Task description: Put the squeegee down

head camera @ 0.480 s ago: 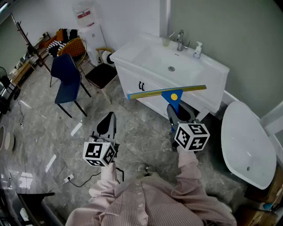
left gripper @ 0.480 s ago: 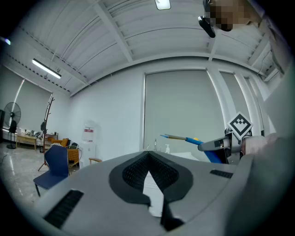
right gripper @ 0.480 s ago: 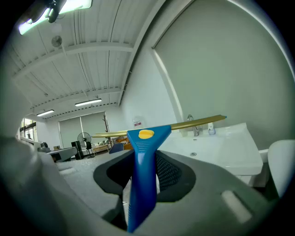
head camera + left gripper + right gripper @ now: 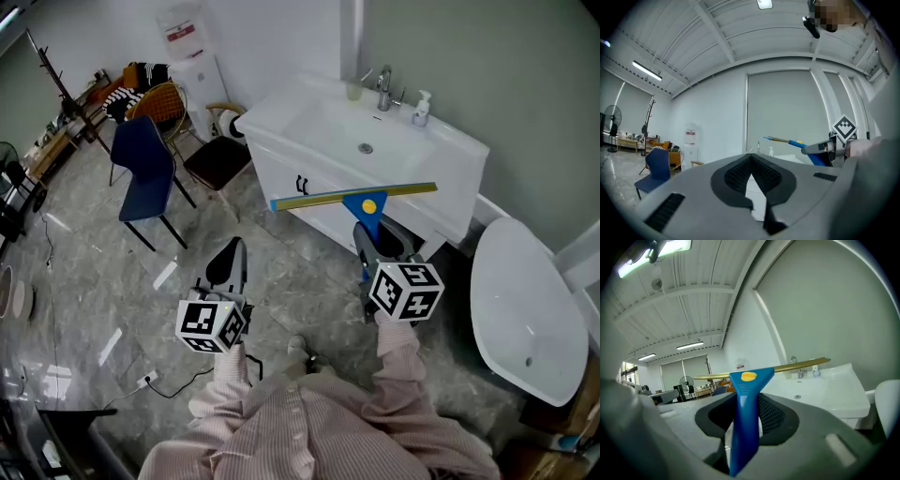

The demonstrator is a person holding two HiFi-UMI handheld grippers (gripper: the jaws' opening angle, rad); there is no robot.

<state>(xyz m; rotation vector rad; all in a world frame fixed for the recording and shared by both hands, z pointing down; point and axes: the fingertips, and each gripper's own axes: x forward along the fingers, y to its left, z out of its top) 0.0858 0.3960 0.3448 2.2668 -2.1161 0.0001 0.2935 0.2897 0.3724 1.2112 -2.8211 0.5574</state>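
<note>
The squeegee point(image 4: 361, 200) has a blue handle with a yellow spot and a long brass-coloured blade bar lying level. My right gripper point(image 4: 375, 238) is shut on the handle and holds it upright in the air, just in front of the white sink cabinet point(image 4: 281, 159). In the right gripper view the handle point(image 4: 746, 399) stands between the jaws, with the bar across the top. My left gripper point(image 4: 228, 264) hovers lower left over the floor, shut and with nothing in it point(image 4: 750, 158). From the left gripper view the squeegee point(image 4: 787, 140) shows to the right.
A white basin point(image 4: 366, 131) with a tap and a soap bottle tops the cabinet. A white toilet point(image 4: 520, 309) stands at the right. A blue chair point(image 4: 141, 164) and a dark-seated chair point(image 4: 214, 159) stand at the left, on a grey marble floor point(image 4: 103, 281).
</note>
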